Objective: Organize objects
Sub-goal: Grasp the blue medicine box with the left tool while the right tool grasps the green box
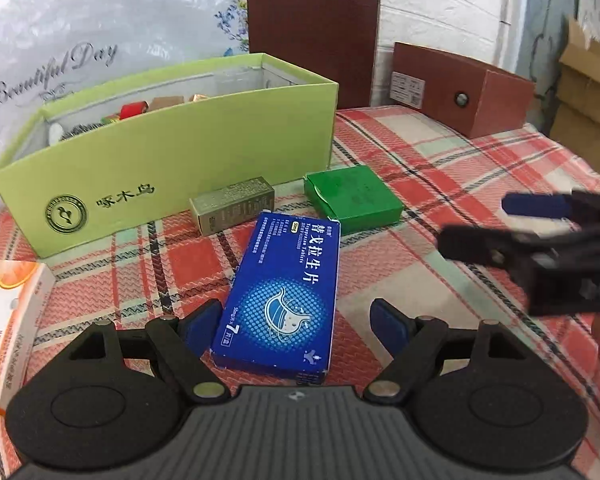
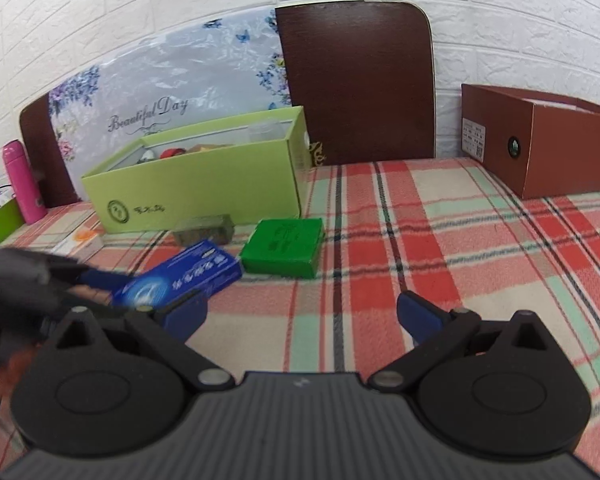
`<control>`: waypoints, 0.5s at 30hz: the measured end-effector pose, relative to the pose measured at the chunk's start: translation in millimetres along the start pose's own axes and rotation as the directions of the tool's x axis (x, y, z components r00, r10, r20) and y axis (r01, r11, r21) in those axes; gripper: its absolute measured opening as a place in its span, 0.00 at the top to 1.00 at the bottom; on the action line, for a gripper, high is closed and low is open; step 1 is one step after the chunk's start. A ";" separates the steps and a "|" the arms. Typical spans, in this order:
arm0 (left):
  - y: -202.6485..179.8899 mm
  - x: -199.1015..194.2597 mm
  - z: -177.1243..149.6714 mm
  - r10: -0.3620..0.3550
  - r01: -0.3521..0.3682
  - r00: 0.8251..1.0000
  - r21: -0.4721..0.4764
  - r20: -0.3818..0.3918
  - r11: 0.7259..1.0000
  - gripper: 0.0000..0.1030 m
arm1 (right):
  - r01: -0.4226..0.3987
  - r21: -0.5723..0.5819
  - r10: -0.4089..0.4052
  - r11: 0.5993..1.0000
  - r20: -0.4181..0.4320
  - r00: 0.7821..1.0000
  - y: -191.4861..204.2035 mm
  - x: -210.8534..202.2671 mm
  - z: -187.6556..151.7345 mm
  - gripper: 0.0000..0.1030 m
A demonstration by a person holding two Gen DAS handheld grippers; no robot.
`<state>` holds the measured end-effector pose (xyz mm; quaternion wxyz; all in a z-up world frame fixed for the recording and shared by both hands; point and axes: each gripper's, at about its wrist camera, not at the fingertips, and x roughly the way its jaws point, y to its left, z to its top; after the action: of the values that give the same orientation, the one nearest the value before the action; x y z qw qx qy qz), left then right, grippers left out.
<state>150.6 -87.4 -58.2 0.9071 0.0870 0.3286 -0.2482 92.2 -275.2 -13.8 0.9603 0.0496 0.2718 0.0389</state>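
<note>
White brick-pattern wall (image 2: 140,20); dark brown board (image 2: 356,80) and floral panel (image 2: 172,76) lean against it; plaid-covered tabletop (image 2: 440,240).

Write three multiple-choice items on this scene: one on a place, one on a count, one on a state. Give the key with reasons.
1. Where does the blue box lie?
A. Inside the green bin
B. On the plaid cloth, between the left gripper's open fingers
C. On top of the brown box

2. How many small boxes lie loose on the cloth in front of the green bin?
A. One
B. Two
C. Four

3. What state is the left gripper in?
A. Open, pads clear of the blue box
C. Shut on the green box
B. Shut on nothing

Key: 1 B, the cloth shows all around it. 2 C, blue, green box, grey box and orange-white box. 3 A, gaps show beside both pads.
</note>
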 end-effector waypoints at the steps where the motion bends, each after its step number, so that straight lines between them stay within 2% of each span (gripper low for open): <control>1: -2.4 0.6 -0.5 0.025 -0.025 1.000 -0.021 0.007 0.999 0.19 | 0.012 -0.006 -0.012 1.000 0.001 1.000 1.1 6.9 4.4 0.00; 4: 1.9 5.8 0.2 0.068 -0.068 0.998 -0.138 -0.002 0.988 0.28 | 0.033 -0.020 -0.033 0.999 -0.006 0.999 5.9 27.1 16.1 0.03; 6: 3.4 3.9 0.0 0.097 -0.094 0.995 -0.168 0.011 0.981 0.37 | 0.034 -0.025 -0.034 0.999 -0.015 0.999 9.3 39.5 22.7 0.08; 7: 4.1 2.4 -0.1 0.106 -0.103 0.994 -0.174 0.007 0.979 0.39 | 0.033 -0.027 -0.033 0.999 -0.020 0.999 11.6 45.2 25.9 0.08; 14: 13.0 -21.7 -15.1 0.196 -0.195 0.980 -0.239 -0.019 0.951 0.40 | 0.013 -0.039 -0.016 0.999 -0.079 0.997 30.2 86.1 34.8 0.18; 15: 15.6 -26.4 -18.4 0.203 -0.202 0.979 -0.250 -0.023 0.947 0.40 | 0.015 -0.045 -0.019 0.999 -0.085 0.996 32.0 91.0 33.1 0.23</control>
<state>130.9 -57.7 -55.5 0.9319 0.0045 0.3456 -0.1104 185.4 -236.7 -29.2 0.9490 0.0243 0.3119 0.0387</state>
